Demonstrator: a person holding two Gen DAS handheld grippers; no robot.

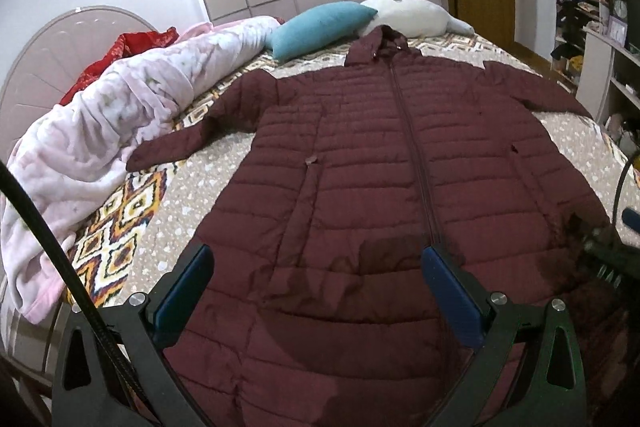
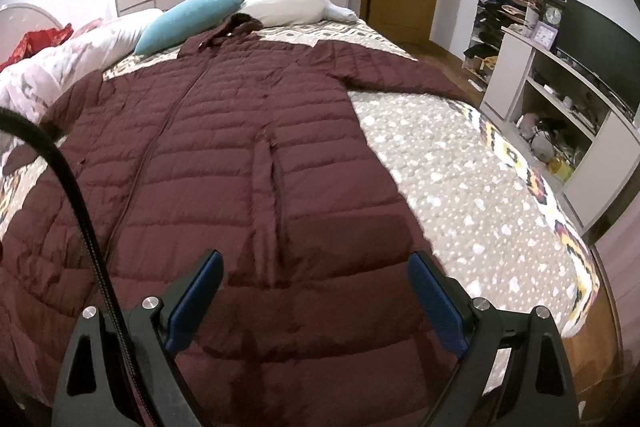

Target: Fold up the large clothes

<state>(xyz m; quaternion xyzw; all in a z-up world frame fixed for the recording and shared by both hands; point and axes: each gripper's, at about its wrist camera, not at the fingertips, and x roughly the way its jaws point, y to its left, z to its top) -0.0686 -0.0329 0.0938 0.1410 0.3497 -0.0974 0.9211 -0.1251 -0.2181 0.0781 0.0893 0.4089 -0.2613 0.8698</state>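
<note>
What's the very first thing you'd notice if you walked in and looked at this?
The big maroon puffer coat jumps out first: it lies flat and zipped on the patterned bed, sleeves spread, hood toward the teal pillow. Both hand-held grippers, left and right, hang open over its lower end. A rumpled pink blanket lies along the bed's left side.
</note>
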